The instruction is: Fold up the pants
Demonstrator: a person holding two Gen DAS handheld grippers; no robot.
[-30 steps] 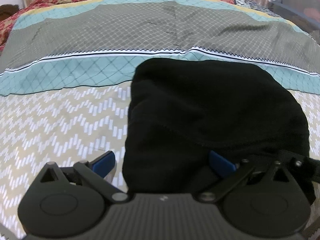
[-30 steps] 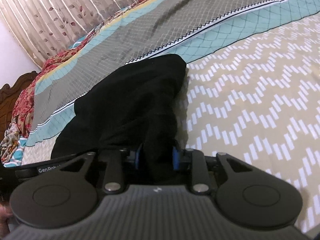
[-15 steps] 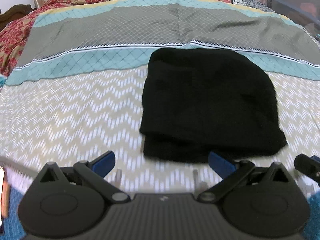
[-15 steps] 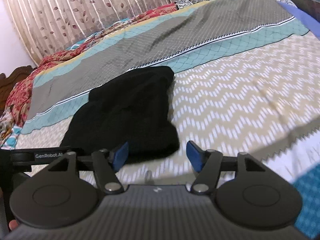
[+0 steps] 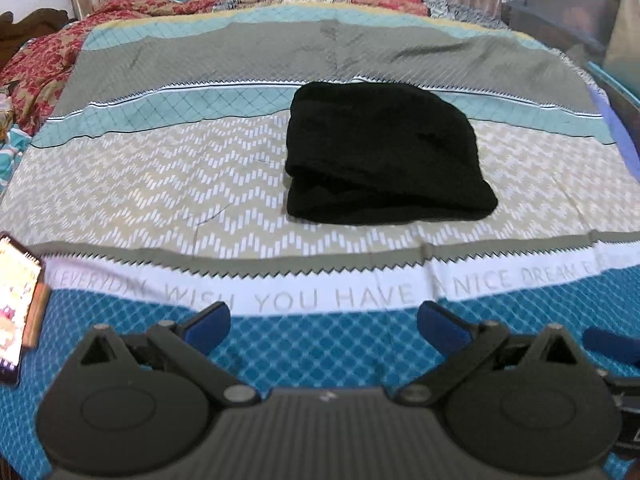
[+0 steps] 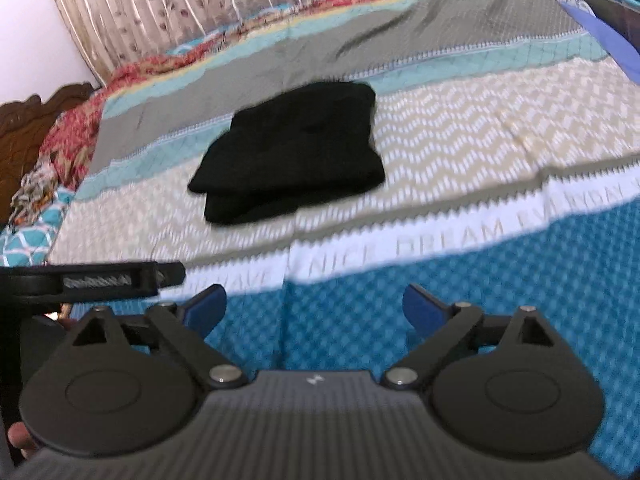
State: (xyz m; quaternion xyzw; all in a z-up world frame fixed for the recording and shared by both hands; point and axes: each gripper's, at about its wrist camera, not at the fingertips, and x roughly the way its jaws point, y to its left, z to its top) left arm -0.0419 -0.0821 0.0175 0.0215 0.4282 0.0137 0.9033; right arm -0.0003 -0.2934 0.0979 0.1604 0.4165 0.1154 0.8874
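The black pants [image 5: 384, 152] lie folded into a compact stack on the patterned bedspread [image 5: 152, 184], in the middle of the bed. In the right wrist view the same pants [image 6: 292, 148] sit left of centre. My left gripper [image 5: 324, 326] hangs open over the blue band near the bed's front edge, well short of the pants, with nothing between its blue pads. My right gripper [image 6: 314, 306] is also back over the blue band; its jaws are opening wide and hold nothing. The left gripper's body [image 6: 96, 280] shows at the left of the right wrist view.
A phone with a lit screen [image 5: 18, 304] lies at the bed's left front edge. A red floral blanket [image 5: 44, 60] is heaped at the far left, near a wooden headboard [image 6: 36, 120]. Curtains [image 6: 192, 4] hang behind the bed. A dark bin [image 5: 560, 12] stands at the far right.
The right gripper let go of the pants' near edge and its jaws spread wide. Both grippers drew back and up from the pants, which now lie farther off.
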